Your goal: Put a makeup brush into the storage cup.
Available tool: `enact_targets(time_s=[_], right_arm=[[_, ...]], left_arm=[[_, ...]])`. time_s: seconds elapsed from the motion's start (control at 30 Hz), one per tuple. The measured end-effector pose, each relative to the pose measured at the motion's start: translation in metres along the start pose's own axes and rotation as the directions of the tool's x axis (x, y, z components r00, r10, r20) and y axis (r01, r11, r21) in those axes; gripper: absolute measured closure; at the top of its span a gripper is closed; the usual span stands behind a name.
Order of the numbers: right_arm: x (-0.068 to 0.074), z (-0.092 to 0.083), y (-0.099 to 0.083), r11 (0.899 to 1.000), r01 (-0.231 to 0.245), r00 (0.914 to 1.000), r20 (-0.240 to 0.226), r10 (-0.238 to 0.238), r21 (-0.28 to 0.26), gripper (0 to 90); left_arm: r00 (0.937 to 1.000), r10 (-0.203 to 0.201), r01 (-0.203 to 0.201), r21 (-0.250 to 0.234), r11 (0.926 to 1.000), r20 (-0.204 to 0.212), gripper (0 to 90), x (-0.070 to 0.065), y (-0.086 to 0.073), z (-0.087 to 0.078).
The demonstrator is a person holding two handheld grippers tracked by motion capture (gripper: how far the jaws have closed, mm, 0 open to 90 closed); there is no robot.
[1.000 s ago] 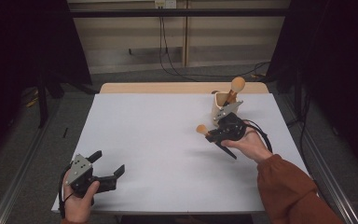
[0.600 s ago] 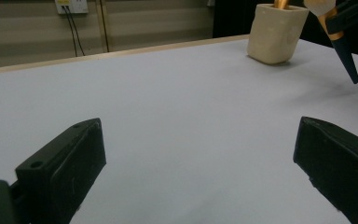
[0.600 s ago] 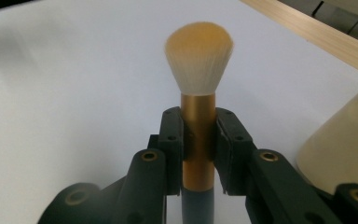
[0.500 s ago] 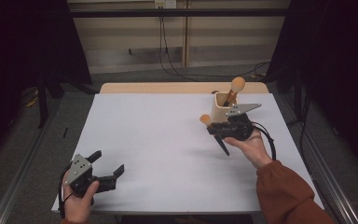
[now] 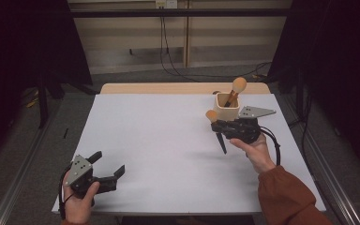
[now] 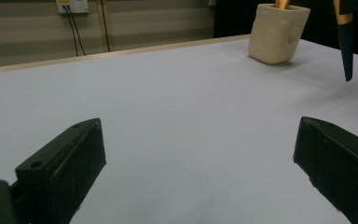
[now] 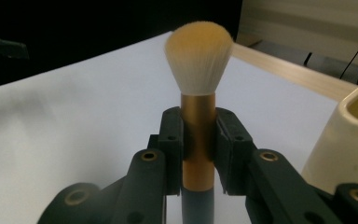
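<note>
My right gripper is shut on a makeup brush, its pads clamped on the gold ferrule, with the tan bristle head above the jaws and the dark handle tip pointing down at the table. It hovers just in front and left of a cream holder cup that has another brush standing in it. The cup's rim is at the right of the right gripper view. My left gripper rests open near the front left corner, with nothing between its jaws; its view shows the cup far off.
A white table top spreads between the two hands. A wooden strip runs along its far edge. Cables hang on the wall behind, and dark floor lies beyond both sides.
My right hand has carried the brush away from me and slightly right, closer to the cup. The left hand has stayed put.
</note>
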State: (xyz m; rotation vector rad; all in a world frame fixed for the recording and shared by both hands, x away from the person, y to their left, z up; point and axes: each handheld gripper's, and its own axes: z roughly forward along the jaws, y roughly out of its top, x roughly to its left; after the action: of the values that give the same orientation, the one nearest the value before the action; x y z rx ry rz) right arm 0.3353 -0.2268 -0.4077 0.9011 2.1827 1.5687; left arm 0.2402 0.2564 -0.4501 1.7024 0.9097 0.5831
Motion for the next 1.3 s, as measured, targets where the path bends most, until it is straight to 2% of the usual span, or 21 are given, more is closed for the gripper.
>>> enact_targets(time_s=[0.2, 0.37, 0.63, 0.8, 1.13, 1.3], right_arm=[[-0.001, -0.008, 0.005, 0.998, -0.001, 0.9999, 0.014, 0.002, -0.068, 74.0], [-0.001, -0.01, 0.008, 0.996, 0.001, 0.9997, 0.024, 0.001, -0.088, 74.0], [-0.001, -0.015, 0.022, 0.991, 0.007, 0.9996, 0.03, -0.003, -0.137, 74.0], [-0.002, -0.019, 0.031, 0.986, 0.013, 0.9988, 0.049, -0.005, -0.169, 74.0], [-0.013, -0.027, 0.05, 0.972, -0.007, 0.9965, 0.08, 0.026, -0.234, 74.0], [-0.018, -0.031, 0.063, 0.969, 0.004, 0.9948, 0.1, 0.021, -0.249, 73.9]], left_arm=[[1.0, 0.0, 0.0, 0.0, 1.0, -0.004, 2.2, 0.0, 0.0, 0.0], [1.0, 0.001, -0.001, -0.001, 1.0, -0.002, 2.2, 0.0, 0.0, 0.0], [1.0, -0.005, 0.005, -0.001, 1.0, -0.005, 2.3, 0.0, 0.0, 0.0], [1.0, -0.002, 0.002, 0.0, 1.0, -0.006, 2.5, 0.0, 0.0, 0.0], [1.0, -0.003, 0.003, -0.002, 1.0, -0.004, 2.5, 0.0, 0.0, 0.0], [1.0, 0.001, -0.001, -0.003, 1.0, -0.004, 2.5, 0.0, 0.001, 0.0]])
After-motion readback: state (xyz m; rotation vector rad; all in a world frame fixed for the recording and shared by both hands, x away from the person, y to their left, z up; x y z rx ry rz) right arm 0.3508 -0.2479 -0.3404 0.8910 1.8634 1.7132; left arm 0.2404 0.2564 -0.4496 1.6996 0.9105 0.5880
